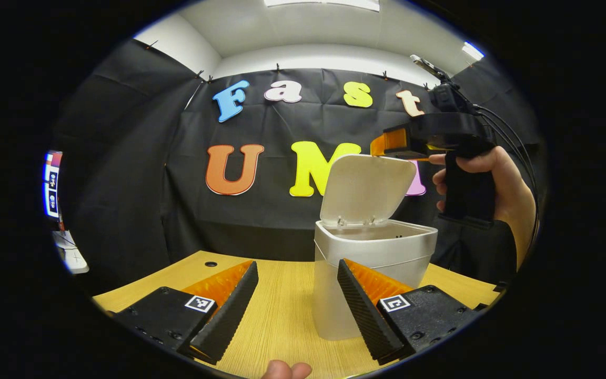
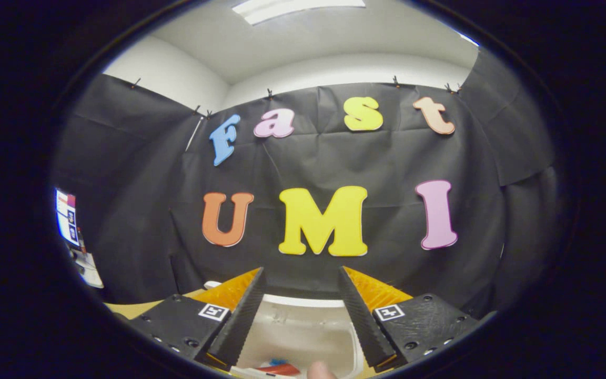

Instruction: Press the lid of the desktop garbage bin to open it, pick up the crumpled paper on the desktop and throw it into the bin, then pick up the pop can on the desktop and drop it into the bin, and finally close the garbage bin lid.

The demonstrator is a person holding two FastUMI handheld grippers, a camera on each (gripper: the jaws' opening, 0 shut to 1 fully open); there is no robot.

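Right tongs (image 1: 387, 143) parted, held above lid (image 1: 364, 188)

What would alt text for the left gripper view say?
A white bin stands on a wooden table with its lid raised, just beyond the left gripper and its open jaws. At the upper right, a hand holds the right gripper above the lid.

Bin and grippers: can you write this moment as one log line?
bin: lid up | right gripper: open, above bin | left gripper: open, empty, low over table
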